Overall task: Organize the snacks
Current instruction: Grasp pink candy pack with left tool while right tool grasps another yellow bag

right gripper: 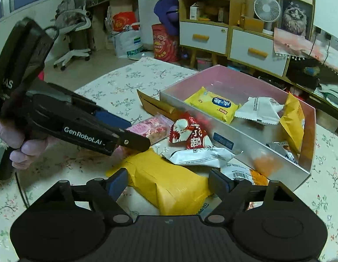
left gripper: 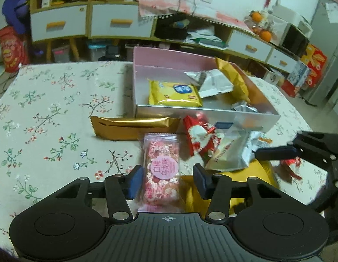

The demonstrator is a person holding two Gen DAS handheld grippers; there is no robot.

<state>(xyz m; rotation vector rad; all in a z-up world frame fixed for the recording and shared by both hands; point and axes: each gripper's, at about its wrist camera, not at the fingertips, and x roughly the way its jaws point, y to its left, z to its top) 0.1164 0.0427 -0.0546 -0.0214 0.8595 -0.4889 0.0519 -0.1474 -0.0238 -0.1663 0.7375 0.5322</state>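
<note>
The left wrist view showed the left gripper [left gripper: 168,182] with fingers apart around a pink snack packet [left gripper: 161,170], its left pad at the wrapper's edge, the right pad clear. Only the right wrist view showed the right gripper [right gripper: 168,184] straddling a yellow packet [right gripper: 169,185] without touching, near the box [right gripper: 234,144], plus a hand [right gripper: 20,144].

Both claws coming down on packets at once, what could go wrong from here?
1. The left claw straddles the pink snack packet with a gap on the right side; it may skew.
2. The right claw straddles the yellow packet, which lies partly under the white packet; lifting may drag that.
</note>
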